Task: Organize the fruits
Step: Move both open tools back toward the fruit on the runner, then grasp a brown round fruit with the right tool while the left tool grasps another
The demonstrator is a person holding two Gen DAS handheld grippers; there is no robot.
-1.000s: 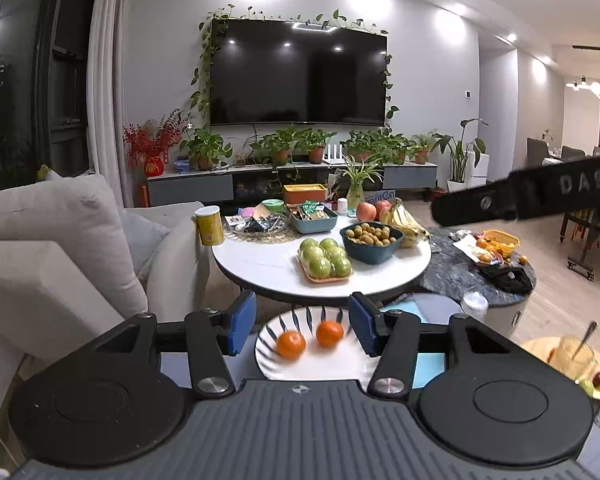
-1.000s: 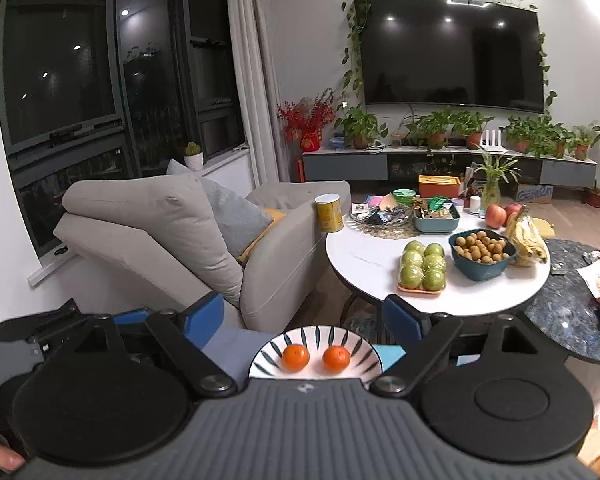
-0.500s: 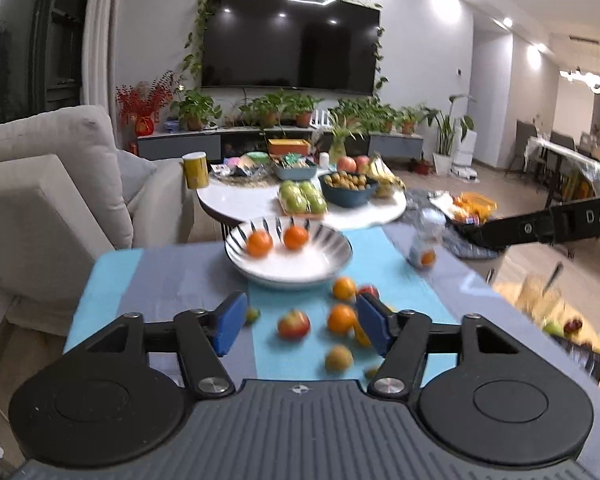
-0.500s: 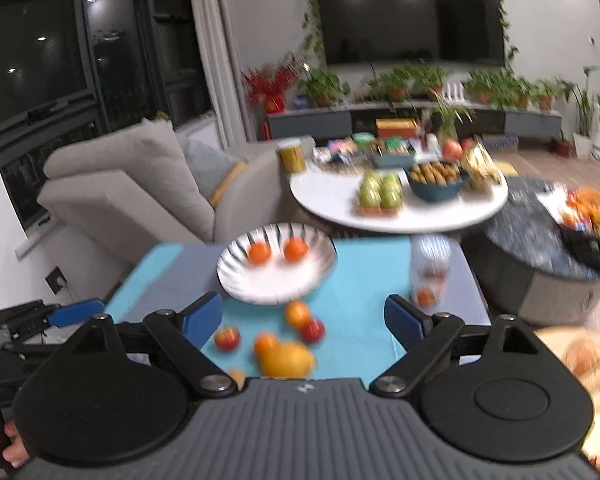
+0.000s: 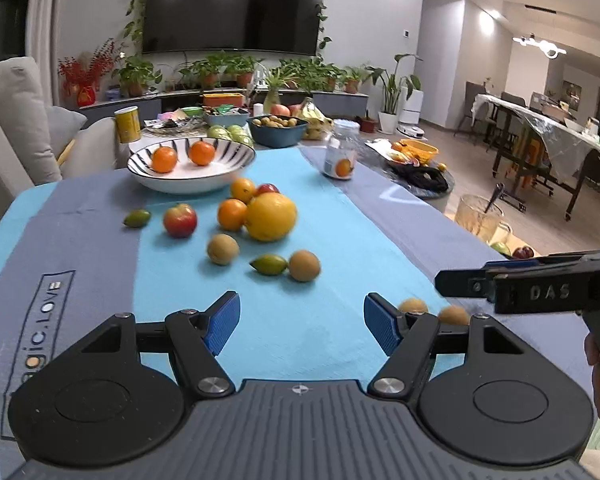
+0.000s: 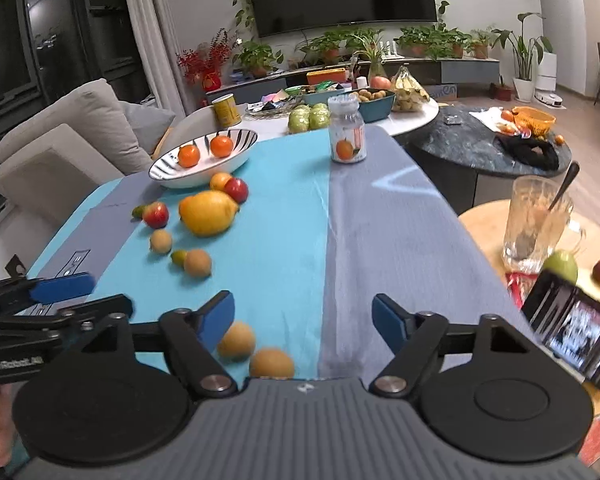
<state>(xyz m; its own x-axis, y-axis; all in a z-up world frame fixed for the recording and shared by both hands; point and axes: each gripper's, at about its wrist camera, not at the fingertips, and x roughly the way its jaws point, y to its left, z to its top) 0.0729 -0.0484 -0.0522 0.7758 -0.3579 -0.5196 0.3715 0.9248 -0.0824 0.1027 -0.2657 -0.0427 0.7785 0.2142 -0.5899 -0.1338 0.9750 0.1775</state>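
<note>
A striped bowl [image 5: 168,182] [image 6: 168,176] at the far end of the blue cloth holds two oranges [image 5: 165,159]. Loose fruit lies in front of it: a big yellow citrus [image 5: 271,216] [image 6: 208,213], a red apple [image 5: 180,220], small oranges [image 5: 232,214], brown round fruits [image 5: 304,265] and green olive-shaped fruits [image 5: 269,264]. My left gripper [image 5: 301,322] is open and empty above the near cloth. My right gripper [image 6: 303,318] is open and empty, with two brown fruits [image 6: 236,340] close under its left finger.
A small jar with an orange label [image 6: 346,133] stands at the cloth's far right. A glass mug with a spoon [image 6: 536,224], a green fruit and a phone [image 6: 572,334] sit on a round side table to the right. A sofa [image 6: 72,144] is at the left.
Both grippers have tilted down and come lower over the table. The loose fruit on the cloth has come into view and now lies closer. Both stayed open.
</note>
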